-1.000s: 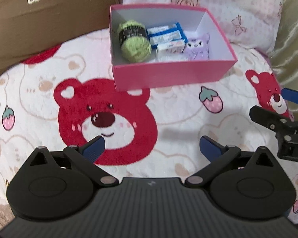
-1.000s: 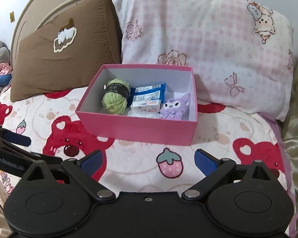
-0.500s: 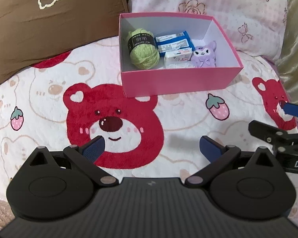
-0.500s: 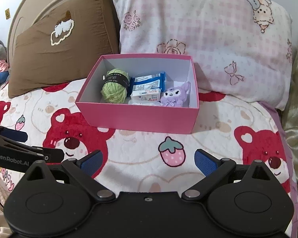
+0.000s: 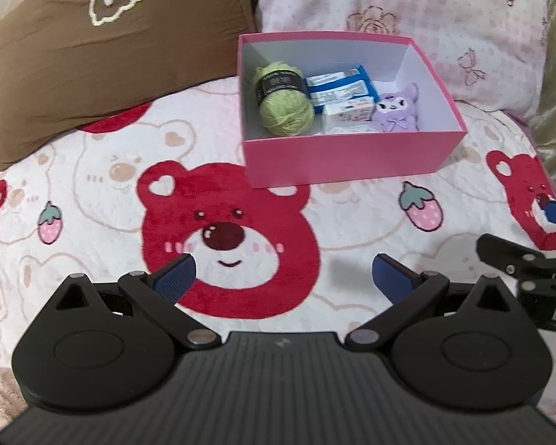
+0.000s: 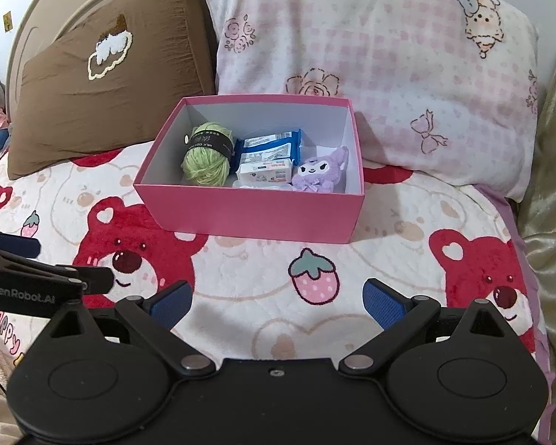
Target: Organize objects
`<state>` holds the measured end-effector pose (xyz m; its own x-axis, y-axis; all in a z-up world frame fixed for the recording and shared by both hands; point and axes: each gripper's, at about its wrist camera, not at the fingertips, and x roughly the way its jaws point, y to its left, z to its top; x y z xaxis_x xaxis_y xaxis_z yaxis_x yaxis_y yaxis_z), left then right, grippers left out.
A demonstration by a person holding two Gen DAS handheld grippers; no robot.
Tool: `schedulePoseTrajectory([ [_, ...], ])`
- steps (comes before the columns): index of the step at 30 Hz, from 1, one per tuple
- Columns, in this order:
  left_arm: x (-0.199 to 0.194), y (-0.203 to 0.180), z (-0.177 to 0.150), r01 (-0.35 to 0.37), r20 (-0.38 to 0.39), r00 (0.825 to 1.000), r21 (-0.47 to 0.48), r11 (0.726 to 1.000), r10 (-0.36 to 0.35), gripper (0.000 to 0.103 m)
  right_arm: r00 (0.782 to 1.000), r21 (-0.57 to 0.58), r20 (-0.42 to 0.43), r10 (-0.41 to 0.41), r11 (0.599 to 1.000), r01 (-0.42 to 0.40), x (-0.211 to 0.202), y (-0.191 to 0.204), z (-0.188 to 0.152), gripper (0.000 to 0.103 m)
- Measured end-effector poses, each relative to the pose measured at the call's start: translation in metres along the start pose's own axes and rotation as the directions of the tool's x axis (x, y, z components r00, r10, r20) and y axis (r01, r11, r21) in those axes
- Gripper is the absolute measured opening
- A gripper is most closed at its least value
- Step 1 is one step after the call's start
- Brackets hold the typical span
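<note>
While grippers hover, pillows [image 6: 370,55] behind box [image 6: 255,215]

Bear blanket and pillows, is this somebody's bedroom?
Most likely a bedroom, on a bed: a brown pillow and a pink checked pillow lean on a curved headboard, with a bear-print blanket spread below.

I am seeing a pink cardboard box [image 6: 255,215], green yarn ball [image 6: 207,159], seemingly purple plush toy [image 6: 318,170], red-bear-printed fleece blanket [image 5: 92,200].
</note>
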<state>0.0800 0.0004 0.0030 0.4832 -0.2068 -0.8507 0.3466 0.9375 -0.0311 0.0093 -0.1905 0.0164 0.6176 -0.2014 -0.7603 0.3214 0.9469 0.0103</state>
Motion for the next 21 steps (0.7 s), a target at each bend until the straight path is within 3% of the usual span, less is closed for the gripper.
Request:
schedulePoseTrajectory([
  [21,0.001,0.002,-0.003,0.004,-0.063,0.998,-0.011,1.0,-0.004,0.103,0.998,0.04,-0.011,-0.057,0.998,0.057,0.01,-0.009,-0.011,0.1],
])
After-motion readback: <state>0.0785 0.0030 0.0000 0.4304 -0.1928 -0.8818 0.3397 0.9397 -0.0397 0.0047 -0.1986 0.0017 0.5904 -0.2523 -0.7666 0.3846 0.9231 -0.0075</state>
